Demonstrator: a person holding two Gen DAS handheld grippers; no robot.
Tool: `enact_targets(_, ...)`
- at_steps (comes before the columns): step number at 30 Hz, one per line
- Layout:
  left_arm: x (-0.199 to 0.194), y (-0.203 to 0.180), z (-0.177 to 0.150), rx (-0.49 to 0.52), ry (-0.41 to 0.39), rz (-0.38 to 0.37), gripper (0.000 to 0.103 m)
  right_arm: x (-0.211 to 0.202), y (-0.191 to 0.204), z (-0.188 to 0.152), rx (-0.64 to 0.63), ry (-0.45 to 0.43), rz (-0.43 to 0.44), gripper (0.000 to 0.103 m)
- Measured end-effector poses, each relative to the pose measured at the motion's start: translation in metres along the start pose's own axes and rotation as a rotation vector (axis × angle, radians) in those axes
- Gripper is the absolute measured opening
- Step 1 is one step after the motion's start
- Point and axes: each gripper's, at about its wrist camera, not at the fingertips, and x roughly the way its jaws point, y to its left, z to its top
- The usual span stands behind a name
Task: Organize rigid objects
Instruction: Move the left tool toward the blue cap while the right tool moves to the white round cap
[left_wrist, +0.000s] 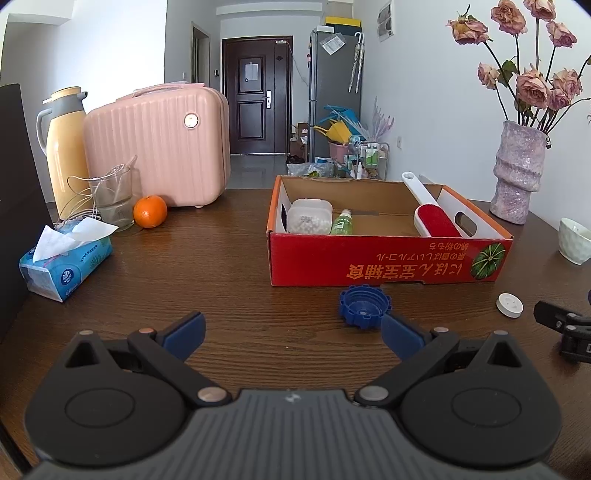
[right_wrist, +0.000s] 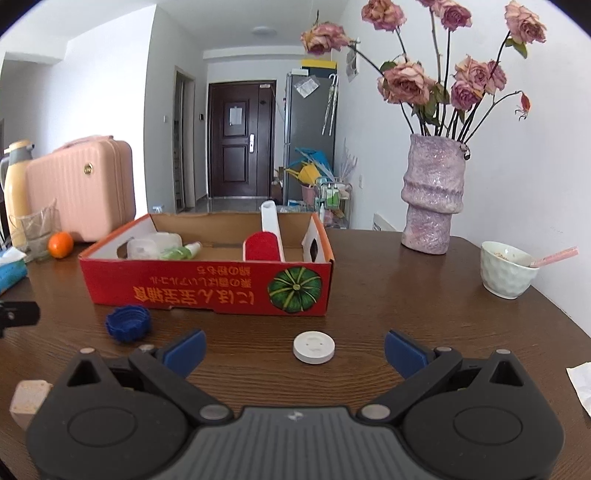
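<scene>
While two loose pieces lie outside the box, both tools hang over the table with nothing held.

Left gripper: jaws spread wide and empty, low over the table; the blue cap lies just ahead of its right-hand finger, near or touching it, and off to one side of the gap.

Blue cap: flat on the wood, just in front of the box wall and apart from it.

Box: red cardboard, open at the top, already holding a clear tub, a green bottle and a lint brush.

White disc: flat on the wood, near the box front and centred between the right tool's fingers.

Right gripper: jaws wide apart, nothing in them, lined up squarely on the disc.

Step in hand: probably the reach, each tool closing on one leftover piece before it goes into the box.

Next move, right: likely a short advance and a pinch on the disc's low rim, close to the tabletop.

Next move, left: likely a shift to the right to centre the cap, then a grip across its ridged edge.
</scene>
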Motion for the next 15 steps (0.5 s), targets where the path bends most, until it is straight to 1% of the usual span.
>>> enact_targets(3, 0.002, 0.0, -0.001, 0.001, 0.006, 0.001, 0.103, 0.018, -0.004, -0.001, -0.011, 0.041, -0.012, 0.1)
enact_targets(10, 0.008, -0.001, -0.001, 0.002, 0.022, 0.005, 0.103, 0.059, -0.016, -0.001, 0.05, 0.143, -0.016, 0.094)
enact_targets(14, 0.008, -0.001, -0.001, 0.003, 0.024, 0.006, 0.103, 0.08, -0.017, 0.003, 0.064, 0.175, -0.038, 0.092)
enact_targets(15, 0.009, -0.001, -0.001, 0.003, 0.024, 0.007, 0.103, 0.085, -0.017, 0.004, 0.068, 0.182, -0.042, 0.091)
